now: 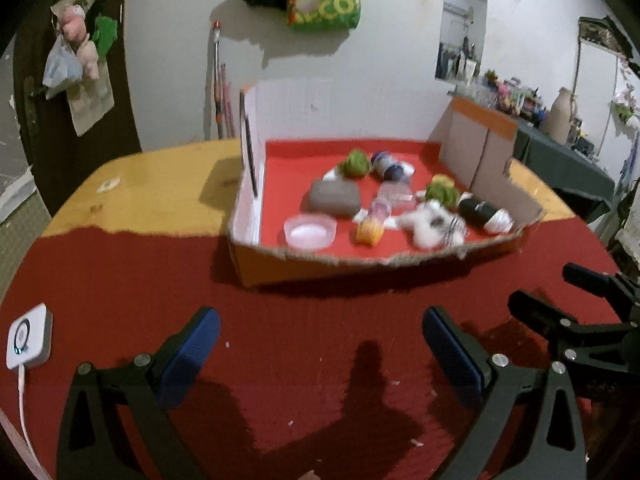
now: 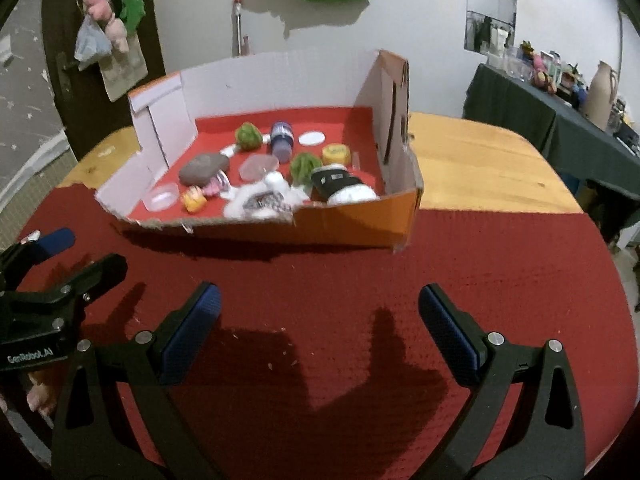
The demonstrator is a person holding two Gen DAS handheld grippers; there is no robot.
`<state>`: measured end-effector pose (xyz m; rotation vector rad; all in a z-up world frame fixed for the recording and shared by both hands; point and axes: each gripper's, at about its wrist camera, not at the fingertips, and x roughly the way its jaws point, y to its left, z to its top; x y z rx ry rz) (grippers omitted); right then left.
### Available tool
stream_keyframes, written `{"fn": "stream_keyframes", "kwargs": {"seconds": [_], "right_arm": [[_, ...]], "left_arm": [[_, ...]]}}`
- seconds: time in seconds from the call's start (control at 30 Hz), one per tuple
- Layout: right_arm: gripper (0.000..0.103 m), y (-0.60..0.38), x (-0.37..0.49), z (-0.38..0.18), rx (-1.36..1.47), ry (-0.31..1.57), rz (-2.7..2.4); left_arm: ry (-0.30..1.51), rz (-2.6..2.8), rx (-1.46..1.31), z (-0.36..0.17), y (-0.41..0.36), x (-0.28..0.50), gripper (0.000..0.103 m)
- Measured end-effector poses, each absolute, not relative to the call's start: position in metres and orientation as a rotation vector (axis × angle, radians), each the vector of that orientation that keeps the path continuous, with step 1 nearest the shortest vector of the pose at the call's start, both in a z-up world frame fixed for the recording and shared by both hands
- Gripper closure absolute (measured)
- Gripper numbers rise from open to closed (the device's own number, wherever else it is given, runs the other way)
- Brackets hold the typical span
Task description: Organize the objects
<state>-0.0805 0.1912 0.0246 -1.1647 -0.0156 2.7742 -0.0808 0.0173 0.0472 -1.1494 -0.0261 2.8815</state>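
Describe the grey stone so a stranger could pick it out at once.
On the red-clothed table sits a torn cardboard box lined in red. The grey stone lies in its left half, just behind a clear round dish. It is the only dull, plain grey lump among colourful bits.

A wooden bench (image 1: 160,184) is partly covered by a red cloth (image 2: 500,264). A small white device (image 1: 28,336) with a cable lies at the cloth's left edge. On the white wall hang a green bag (image 1: 332,4) and a mirror (image 1: 464,24). A dark door (image 1: 68,92) carries hanging bags. A cluttered side table (image 2: 552,116) stands far right.
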Motion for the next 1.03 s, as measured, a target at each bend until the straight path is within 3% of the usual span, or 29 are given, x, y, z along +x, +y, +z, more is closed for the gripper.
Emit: {"fn": "stream_keyframes", "kwargs": {"seconds": [0.23,0.33,1.03], "right_arm": [[0.002,0.207,-0.091,0.008,-1.276,0.070,2.639],[0.002,0.206,-0.091,0.005,-1.288,0.026,2.617],[0.000,0.205,-0.092,0.004,-1.294,0.015,2.606]], "left_arm": [[-0.049,2.860,-1.315,0.025,0.013,-0.091,0.000],[-0.063,2.859,-1.374,0.021,0.010,-0.095,0.000],[-0.028,2.872,-1.391,0.021,0.014,-0.098,0.000]]}}
